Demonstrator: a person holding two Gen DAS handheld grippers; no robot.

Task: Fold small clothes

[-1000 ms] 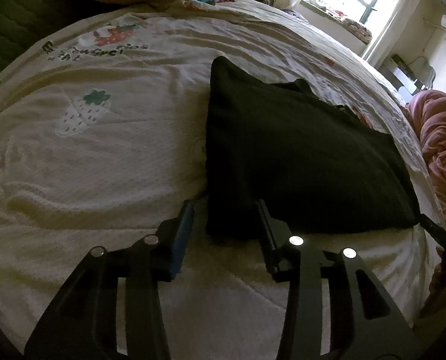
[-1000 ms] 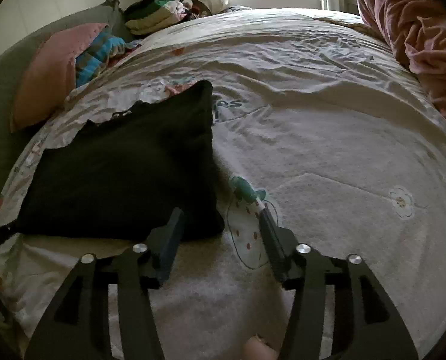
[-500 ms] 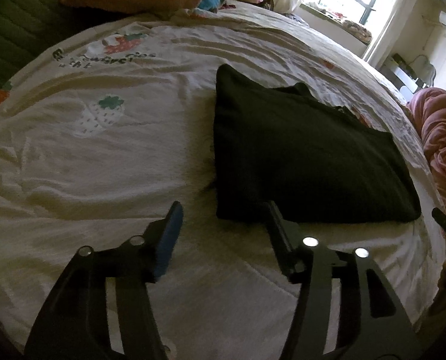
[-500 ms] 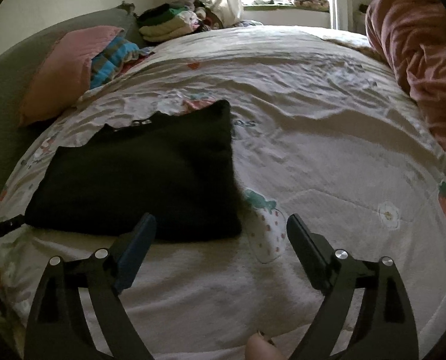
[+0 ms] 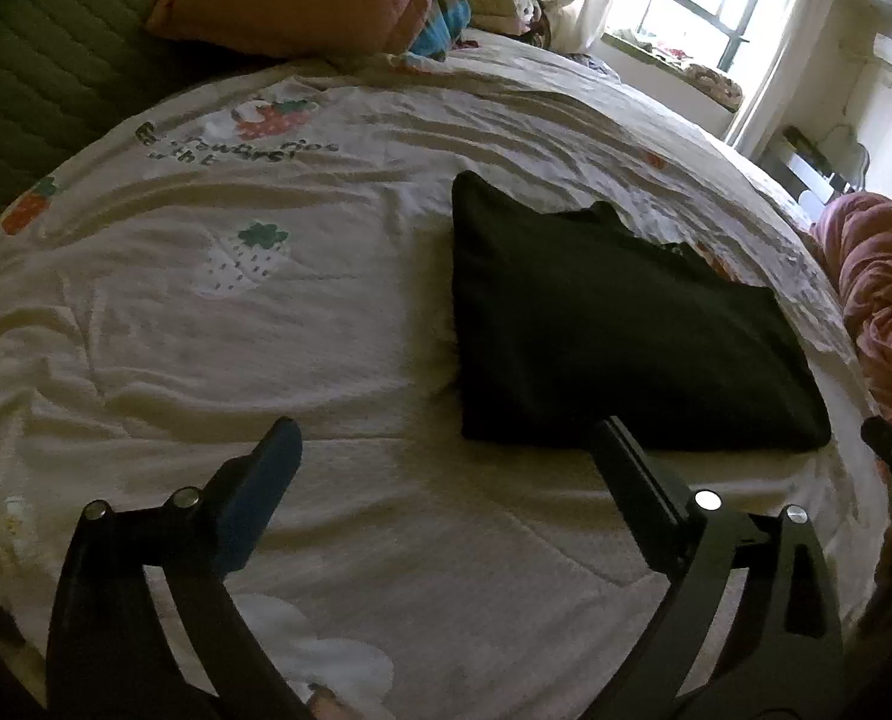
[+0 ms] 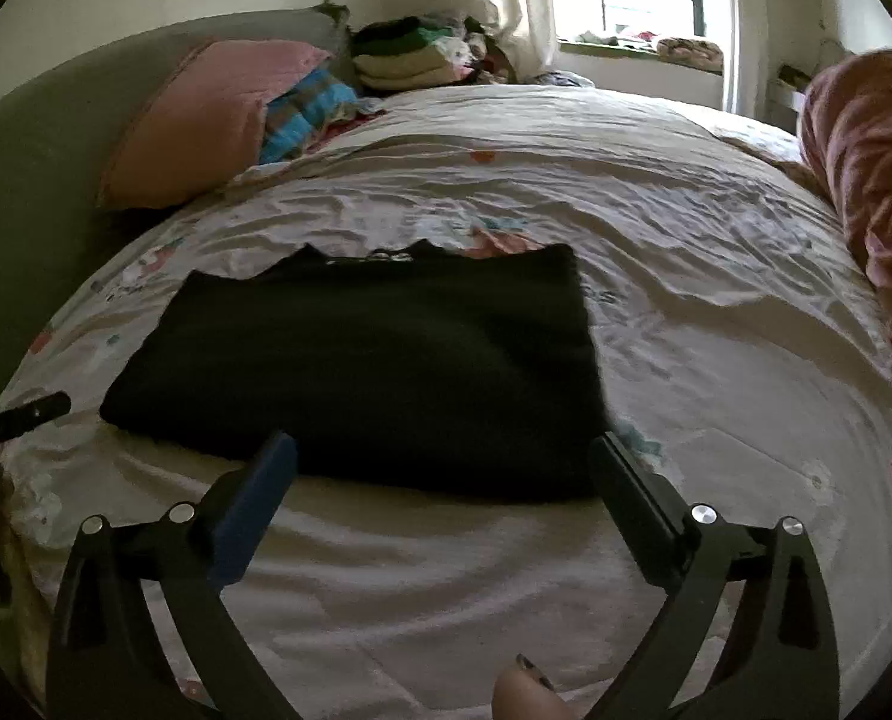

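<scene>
Black folded garment (image 5: 613,348): near edge partly hidden behind my left gripper (image 5: 446,450) finger; in right wrist view also behind my right gripper (image 6: 443,462) fingertips. Layers under top fold not visible. Print on bedsheet (image 5: 236,144): letters too distorted, I could not read. Pink blanket (image 5: 883,300) cut off by right edge. Stack of clothes (image 6: 416,54) by window too small to tell pieces. My fingertip (image 6: 526,693) cut off at bottom edge.

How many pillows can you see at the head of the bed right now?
2: a pink pillow leaning on the green headboard, and a blue striped one tucked against its right side, partly covered. More may be hidden behind them.
</scene>
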